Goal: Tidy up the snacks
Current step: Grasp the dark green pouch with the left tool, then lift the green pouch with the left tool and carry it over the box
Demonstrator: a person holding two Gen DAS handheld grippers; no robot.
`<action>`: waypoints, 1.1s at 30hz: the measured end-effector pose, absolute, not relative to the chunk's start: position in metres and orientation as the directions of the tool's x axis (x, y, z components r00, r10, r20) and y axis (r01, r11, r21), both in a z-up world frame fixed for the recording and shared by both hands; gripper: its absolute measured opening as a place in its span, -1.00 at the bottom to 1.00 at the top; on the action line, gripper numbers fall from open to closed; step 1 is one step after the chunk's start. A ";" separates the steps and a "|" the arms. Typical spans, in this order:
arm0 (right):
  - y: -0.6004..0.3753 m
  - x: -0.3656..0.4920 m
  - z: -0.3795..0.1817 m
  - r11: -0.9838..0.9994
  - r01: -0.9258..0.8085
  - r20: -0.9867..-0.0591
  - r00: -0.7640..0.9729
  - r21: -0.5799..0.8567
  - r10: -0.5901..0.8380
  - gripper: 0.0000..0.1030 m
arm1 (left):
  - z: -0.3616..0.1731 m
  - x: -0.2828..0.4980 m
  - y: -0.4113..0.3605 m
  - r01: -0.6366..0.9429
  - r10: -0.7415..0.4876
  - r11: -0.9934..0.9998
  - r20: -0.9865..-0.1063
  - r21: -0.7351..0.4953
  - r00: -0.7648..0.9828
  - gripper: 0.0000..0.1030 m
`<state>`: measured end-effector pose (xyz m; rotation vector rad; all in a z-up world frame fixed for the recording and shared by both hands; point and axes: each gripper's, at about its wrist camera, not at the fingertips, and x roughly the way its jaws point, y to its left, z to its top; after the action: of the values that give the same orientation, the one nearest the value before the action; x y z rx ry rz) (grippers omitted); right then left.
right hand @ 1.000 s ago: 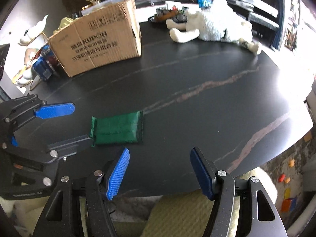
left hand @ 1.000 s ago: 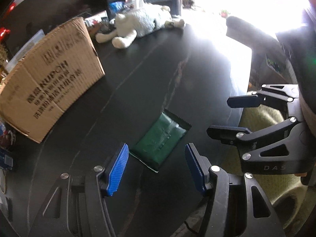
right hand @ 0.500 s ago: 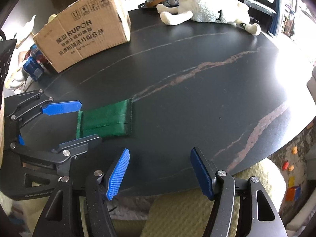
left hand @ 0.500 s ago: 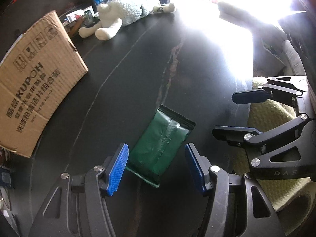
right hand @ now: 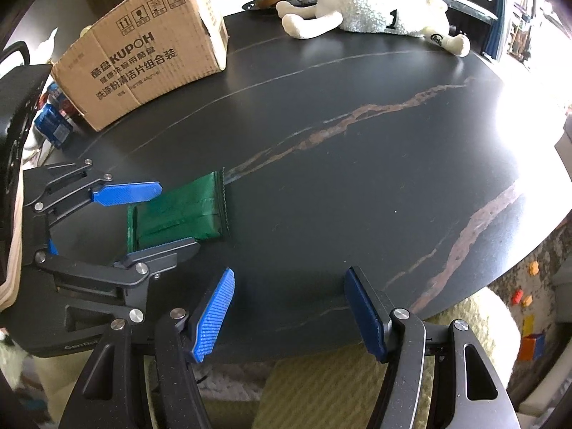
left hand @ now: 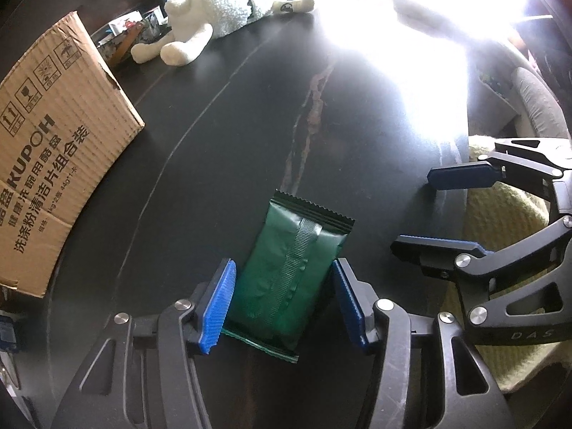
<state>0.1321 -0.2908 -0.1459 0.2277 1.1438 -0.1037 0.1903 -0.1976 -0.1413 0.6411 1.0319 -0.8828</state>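
A dark green snack packet [left hand: 286,279] [right hand: 178,211] lies flat on the black table [left hand: 200,164] [right hand: 357,186] near its front edge. My left gripper [left hand: 284,266] [right hand: 177,217] points down over the packet. Its jaws are closing, with the packet between the blue pads [left hand: 218,307], which stand close against the packet's long sides without visibly squeezing it. My right gripper [right hand: 290,273] [left hand: 414,211] hovers open and empty over the table's front edge, just right of the packet.
A brown cardboard box [left hand: 53,143] [right hand: 150,53] stands at the back left. A white plush sheep [left hand: 221,7] [right hand: 375,10] lies at the far edge. Blue packets [right hand: 53,125] sit left of the box. A yellowish cushion [right hand: 321,375] lies below the table's edge.
My left gripper came down and forward over the green packet, and its blue pads drew in around the packet's sides. The right gripper stayed where it was, open.
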 end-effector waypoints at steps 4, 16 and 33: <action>-0.291 0.133 -0.146 0.971 0.199 -0.908 0.417 0.128 0.034 0.27 | -0.142 0.190 -0.195 0.851 -0.326 0.523 -0.913 0.041 0.244 -0.02; -0.288 0.137 -0.141 0.972 0.193 -0.900 0.435 0.131 0.035 0.26 | -0.126 0.191 -0.162 0.734 -0.359 0.678 -0.893 -0.048 0.273 -0.07; -0.261 0.154 -0.081 0.989 0.093 -0.827 0.561 0.114 0.042 0.26 | -0.065 0.195 -0.114 0.569 -0.360 0.822 -0.801 -0.030 0.478 -0.07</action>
<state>0.1538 -0.2612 -0.0808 0.1505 0.9758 -0.0298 0.1953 -0.1135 -0.0649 0.2544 0.9100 -0.5743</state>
